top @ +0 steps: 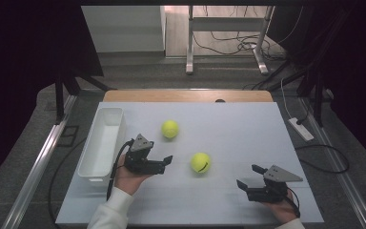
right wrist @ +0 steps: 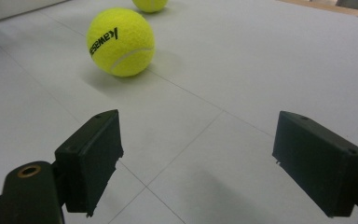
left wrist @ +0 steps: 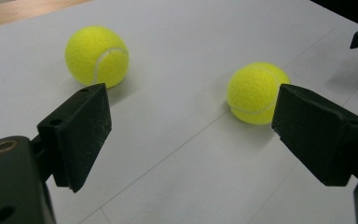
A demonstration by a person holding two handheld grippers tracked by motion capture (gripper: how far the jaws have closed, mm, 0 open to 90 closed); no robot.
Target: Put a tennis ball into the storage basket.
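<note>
**A:** ok so what am I looking at, biggest stuff first?

**B:** The desk (top: 248, 129), covered in smooth pale grey sheets with thin seams, and a strip of wood along the far edge. On its left side sits a long white plastic bin (top: 103, 143), rectangular with rounded corners. My left forearm comes in from the bottom in a white sleeve, hand cupped under my left gripper (top: 164, 161), which is pointing right, toward the middle of the desk. My right hand sits low at the near right edge, holding my right gripper (top: 249, 176) angled left and away from me.

**A:** gripping anything?

**B:** Nope, both have their jaws spread wide apart, holding nothing. The pads are blocky matte black.

**A:** and the balls?

**B:** Two fuzzy yellow-green ones. The near tennis ball (top: 200, 162) lies just beyond my left gripper, not touching it, black lettering showing. The far tennis ball (top: 169, 129) is further back, close to the bin.
</note>
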